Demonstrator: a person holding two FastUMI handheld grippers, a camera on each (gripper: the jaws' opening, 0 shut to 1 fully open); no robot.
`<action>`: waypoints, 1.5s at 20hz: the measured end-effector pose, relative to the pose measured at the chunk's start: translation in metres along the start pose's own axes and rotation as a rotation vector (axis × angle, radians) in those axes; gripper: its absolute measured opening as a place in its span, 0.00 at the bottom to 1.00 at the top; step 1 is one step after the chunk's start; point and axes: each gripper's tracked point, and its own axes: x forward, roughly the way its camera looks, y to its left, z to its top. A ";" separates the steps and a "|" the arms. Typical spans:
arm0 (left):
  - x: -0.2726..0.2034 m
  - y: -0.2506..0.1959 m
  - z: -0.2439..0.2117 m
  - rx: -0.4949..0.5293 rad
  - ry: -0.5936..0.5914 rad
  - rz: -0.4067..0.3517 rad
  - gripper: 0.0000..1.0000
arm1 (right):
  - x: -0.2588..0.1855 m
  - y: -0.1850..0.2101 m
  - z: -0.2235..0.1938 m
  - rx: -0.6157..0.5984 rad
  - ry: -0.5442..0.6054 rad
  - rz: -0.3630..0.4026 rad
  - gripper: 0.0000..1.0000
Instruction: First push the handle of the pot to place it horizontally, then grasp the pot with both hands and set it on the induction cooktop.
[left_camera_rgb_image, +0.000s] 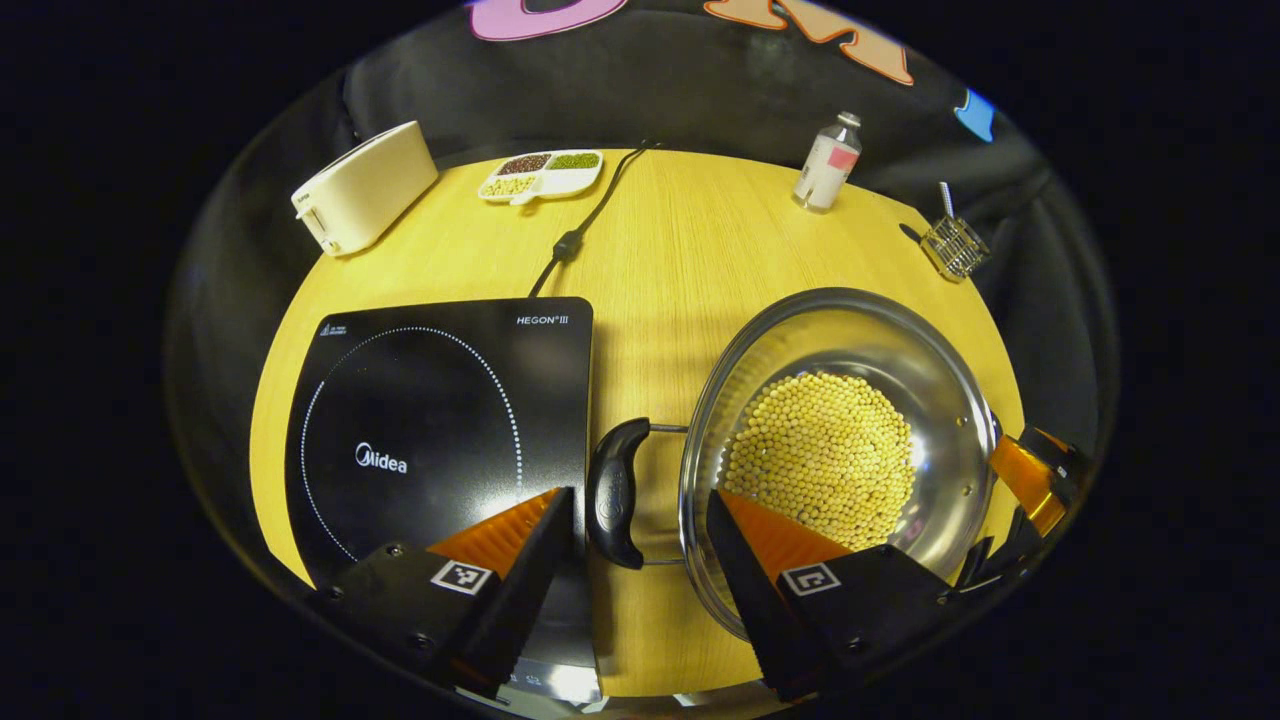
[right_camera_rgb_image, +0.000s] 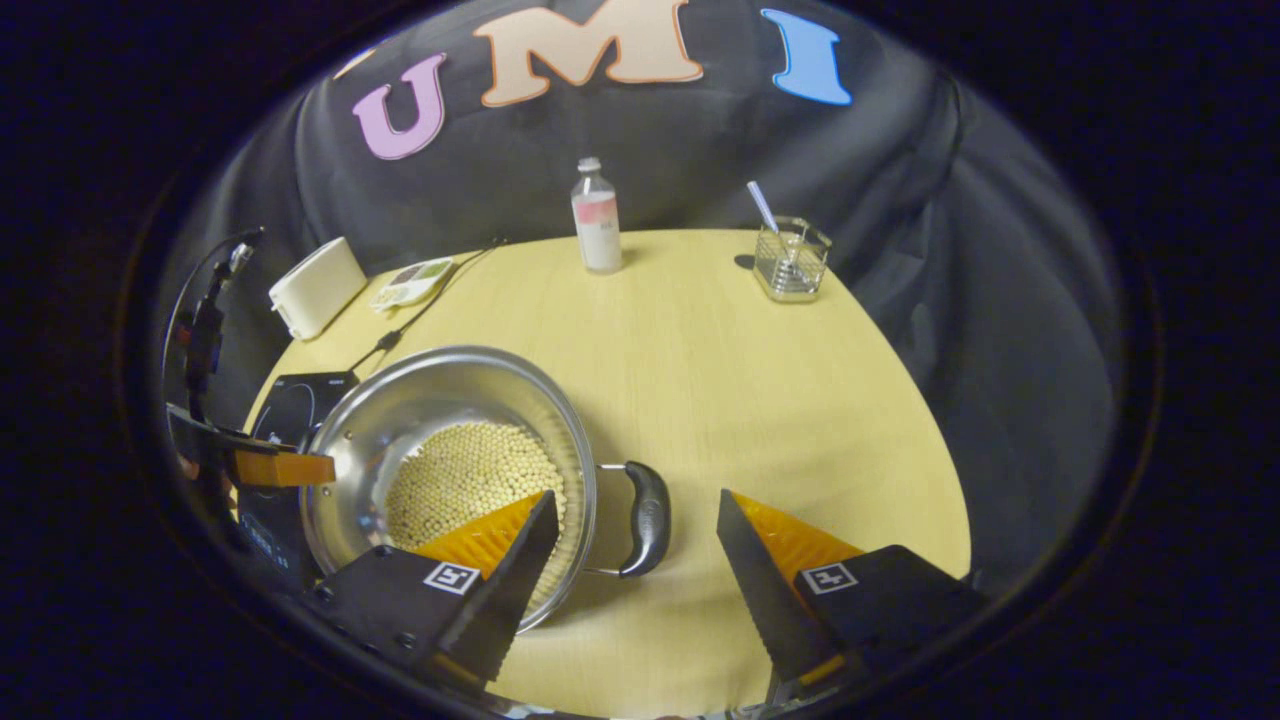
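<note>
1. In the left gripper view, the pot (left_camera_rgb_image: 840, 440) has its near rim hidden behind that hand-held gripper's finger.
2. The induction cooktop (right_camera_rgb_image: 290, 400) in the right gripper view is mostly hidden by the pot.
3. The divided dish (right_camera_rgb_image: 410, 283) holds contents too small to identify, possibly beans.

left gripper (left_camera_rgb_image: 640, 530): black body | ridged wedge jaws | square marker tags | screws

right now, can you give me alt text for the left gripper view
The left tongs hang open over a wooden table, straddling the near black handle of a steel pot holding yellow beans. A black cooktop lies left of the pot; a toaster, snack tray, bottle and wire basket sit farther back.
</note>
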 end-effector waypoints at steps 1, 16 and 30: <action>0.001 0.002 -0.001 0.011 0.004 0.018 0.89 | 0.004 -0.001 -0.003 0.005 0.018 0.000 1.00; 0.006 -0.003 -0.001 0.090 0.027 0.078 0.71 | 0.041 0.023 -0.049 0.092 0.280 0.073 0.86; -0.002 -0.015 -0.011 0.050 -0.014 0.031 0.66 | 0.036 0.021 -0.035 0.182 0.238 0.068 0.56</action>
